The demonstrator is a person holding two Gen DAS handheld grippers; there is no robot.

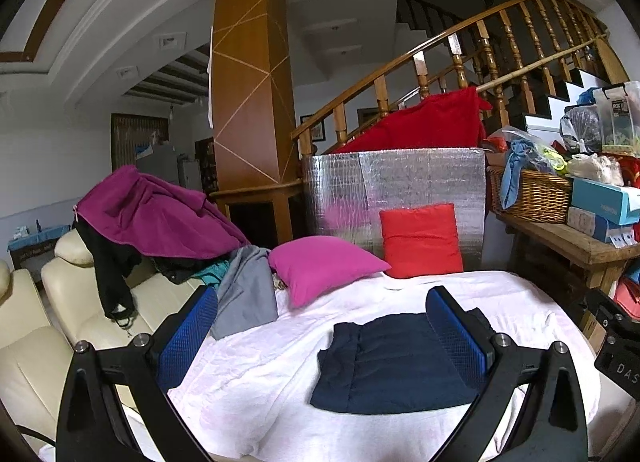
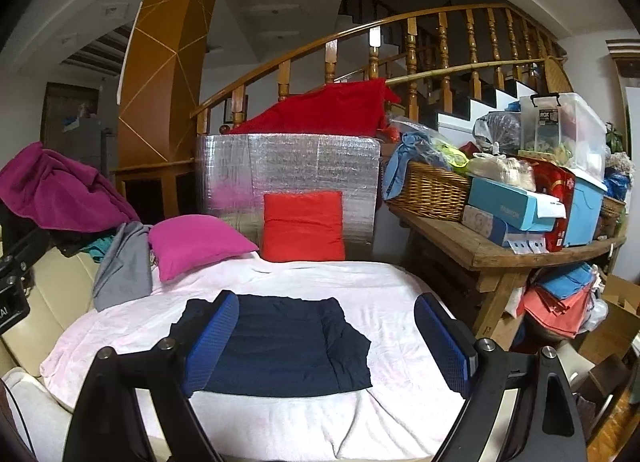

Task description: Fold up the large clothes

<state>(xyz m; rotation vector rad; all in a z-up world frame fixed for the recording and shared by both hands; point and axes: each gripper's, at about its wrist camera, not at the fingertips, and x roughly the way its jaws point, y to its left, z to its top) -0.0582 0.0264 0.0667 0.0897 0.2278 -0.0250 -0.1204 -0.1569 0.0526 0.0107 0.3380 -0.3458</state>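
Note:
A dark navy garment point(image 1: 394, 366) lies folded into a rough rectangle on the pale pink sheet point(image 1: 280, 362). It also shows in the right wrist view point(image 2: 284, 346). My left gripper point(image 1: 324, 326) is open and empty, held above the sheet, its right pad over the garment's right edge. My right gripper point(image 2: 326, 334) is open and empty above the garment, its left pad over the garment's left part. A pile of clothes point(image 1: 160, 218) with a magenta top lies on the sofa back at the left. A grey garment point(image 1: 248, 294) hangs from the pile onto the sheet.
A magenta pillow point(image 1: 324, 266) and a red pillow point(image 1: 420, 240) lean at the sheet's far edge against a silver foil panel point(image 1: 400, 178). A cream sofa point(image 1: 80, 302) is at the left. A wooden bench point(image 2: 520, 246) with a wicker basket point(image 2: 432, 190) and boxes stands at the right.

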